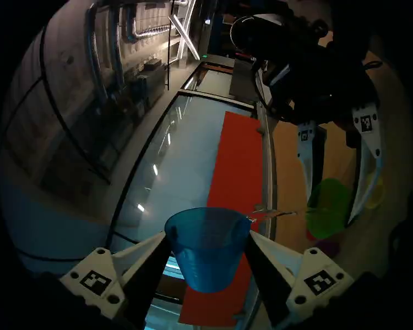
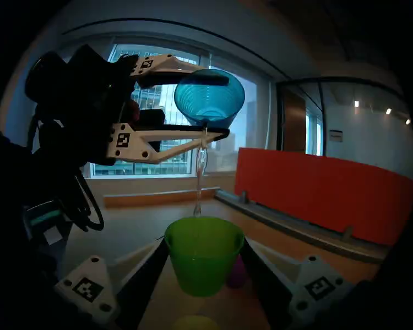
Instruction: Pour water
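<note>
Right gripper view: left gripper (image 2: 223, 107) fingers pinch tilted translucent blue plastic cup (image 2: 209, 99); thin water stream (image 2: 200, 165) falls into green plastic cup (image 2: 204, 269) directly below, clamped between right gripper (image 2: 204, 245) fingers. Pouring step underway. Next move likely calls for tipping further, stream centred.

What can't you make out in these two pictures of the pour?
Water level in the green cup: right gripper view, its tinted wall hides it.
Water left in the blue cup: left gripper view, dim, seen from outside.
Purple object: right gripper view, mostly behind the green cup.
Yellow object: right gripper view, cut by the bottom edge.
</note>
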Available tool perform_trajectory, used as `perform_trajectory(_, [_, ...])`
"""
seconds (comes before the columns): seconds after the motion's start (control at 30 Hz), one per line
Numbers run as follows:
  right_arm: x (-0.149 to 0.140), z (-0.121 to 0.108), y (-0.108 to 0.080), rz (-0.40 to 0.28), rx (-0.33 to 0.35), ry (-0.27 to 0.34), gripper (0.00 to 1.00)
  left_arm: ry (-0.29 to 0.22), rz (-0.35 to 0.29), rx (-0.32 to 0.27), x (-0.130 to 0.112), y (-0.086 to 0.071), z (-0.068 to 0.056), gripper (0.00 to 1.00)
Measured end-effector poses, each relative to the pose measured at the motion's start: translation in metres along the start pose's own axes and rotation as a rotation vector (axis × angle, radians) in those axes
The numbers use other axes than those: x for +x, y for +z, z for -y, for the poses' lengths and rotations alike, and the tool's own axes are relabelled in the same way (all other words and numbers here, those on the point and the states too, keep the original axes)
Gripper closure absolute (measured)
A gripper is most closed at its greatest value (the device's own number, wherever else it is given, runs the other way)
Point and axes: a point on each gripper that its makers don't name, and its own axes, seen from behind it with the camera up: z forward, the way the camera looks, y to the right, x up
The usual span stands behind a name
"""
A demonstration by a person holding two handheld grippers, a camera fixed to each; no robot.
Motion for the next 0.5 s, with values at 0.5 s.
perform_trajectory(0.5, [0.0007,0.0017,0.0021,0.0,0.002,-0.004,0.09,0.049,0.006,0.001,0.001,-0.0041,0.0052,0.15])
